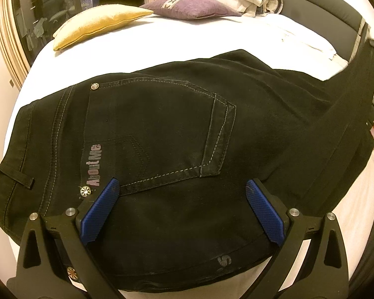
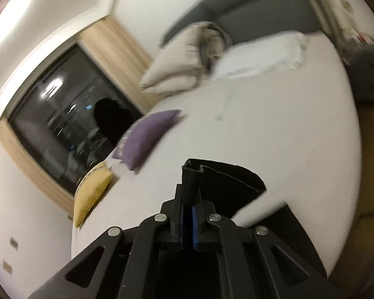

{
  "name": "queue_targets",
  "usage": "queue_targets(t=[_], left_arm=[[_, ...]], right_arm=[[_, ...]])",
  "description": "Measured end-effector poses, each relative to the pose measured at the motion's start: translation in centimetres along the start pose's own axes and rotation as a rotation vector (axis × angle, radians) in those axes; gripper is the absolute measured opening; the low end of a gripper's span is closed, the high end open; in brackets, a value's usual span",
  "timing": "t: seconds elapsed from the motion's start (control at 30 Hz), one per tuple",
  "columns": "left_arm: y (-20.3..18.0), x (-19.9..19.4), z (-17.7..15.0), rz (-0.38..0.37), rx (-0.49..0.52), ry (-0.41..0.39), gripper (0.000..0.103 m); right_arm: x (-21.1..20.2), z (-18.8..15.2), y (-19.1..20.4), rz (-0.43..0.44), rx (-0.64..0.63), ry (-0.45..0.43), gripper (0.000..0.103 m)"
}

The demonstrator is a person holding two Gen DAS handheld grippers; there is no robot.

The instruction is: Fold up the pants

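My left tongs (image 1: 182,189) are apart above the black pants (image 1: 162,129) on the bed (image 1: 162,42). My right tongs (image 2: 189,200) are clamped on the pants' hem (image 2: 227,184).

Item: black pants (image 1: 167,129), denim-like fabric with pale contrast stitching.
Markings: "AboutMe" lettering beside the back pocket (image 1: 159,129); metal rivets at the pocket corners.
Pose: I see them lying flat, back side up, waistband toward my left and legs running off to my right.
Support: white bed sheet (image 1: 177,37) (fabric reaches the near edge).
Leg end: one hem (image 2: 222,184) is raised off the sheet, pinched between my right tongs; its opening gapes (view blurred).
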State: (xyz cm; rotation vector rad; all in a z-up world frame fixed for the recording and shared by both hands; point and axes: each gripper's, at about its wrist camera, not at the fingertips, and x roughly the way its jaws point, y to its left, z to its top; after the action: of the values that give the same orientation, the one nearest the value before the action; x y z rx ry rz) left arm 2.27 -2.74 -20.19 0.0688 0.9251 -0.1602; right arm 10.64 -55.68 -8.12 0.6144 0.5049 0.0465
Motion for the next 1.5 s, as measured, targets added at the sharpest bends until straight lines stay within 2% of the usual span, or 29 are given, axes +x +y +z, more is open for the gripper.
queue_targets(t=[0.07,0.17,0.27,0.37,0.43,0.47,0.73,1.0,1.1,1.17,1.23,1.37,1.43,1.5], left_arm=[[0.0,0.0,-0.1,0.002,0.002,0.0,0.103],[-0.1,0.0,-0.1,0.003,0.005,-0.003,0.103],[-0.1,0.0,-0.1,0.003,0.005,-0.004,0.103],[-0.2,0.1,-0.1,0.008,0.01,-0.002,0.103],[-0.3,0.1,0.0,0.012,0.014,0.001,0.103],[-0.3,0.1,0.0,0.01,0.013,0.002,0.103],[-0.3,0.1,0.1,0.013,0.013,0.0,0.103],[0.0,-0.2,0.0,0.005,0.006,-0.009,0.103],[0.4,-0.4,-0.1,-0.014,-0.008,-0.018,0.103],[0.6,-0.5,-0.2,-0.027,-0.015,-0.023,0.103],[1.0,-1.0,-0.1,-0.05,-0.033,-0.03,0.103],[2.9,-2.7,0.2,-0.101,-0.121,-0.073,0.103],[4.2,-4.1,0.6,-0.115,-0.175,-0.12,0.103],[5.5,-5.3,1.4,-0.117,-0.208,-0.173,0.103]], right_arm=[[-0.1,-0.3,-0.3,-0.008,0.012,-0.002,0.004],[-0.8,-2.4,-3.3,-0.042,0.085,0.003,0.004],[-2.0,-6.9,-8.7,-0.124,0.217,0.011,0.004],[-1.3,-12.8,-14.9,-0.218,0.409,0.079,0.004],[-0.6,-14.9,-16.6,-0.24,0.463,0.112,0.004],[-0.5,-15.4,-16.8,-0.235,0.467,0.101,0.004],[-1.4,-12.6,-14.8,-0.228,0.4,0.05,0.004],[-2.1,-14.6,-15.6,-0.273,0.432,0.043,0.004],[-1.7,-14.8,-15.6,-0.291,0.415,0.057,0.004],[-0.8,-15.4,-16.8,-0.293,0.457,0.101,0.004],[-1.1,-15.4,-16.9,-0.288,0.462,0.088,0.004],[-1.4,-15.2,-16.8,-0.295,0.44,0.099,0.007],[-1.4,-15.3,-17.4,-0.277,0.465,0.119,0.007],[-2.1,-14.7,-17.2,-0.307,0.458,0.123,0.012]])
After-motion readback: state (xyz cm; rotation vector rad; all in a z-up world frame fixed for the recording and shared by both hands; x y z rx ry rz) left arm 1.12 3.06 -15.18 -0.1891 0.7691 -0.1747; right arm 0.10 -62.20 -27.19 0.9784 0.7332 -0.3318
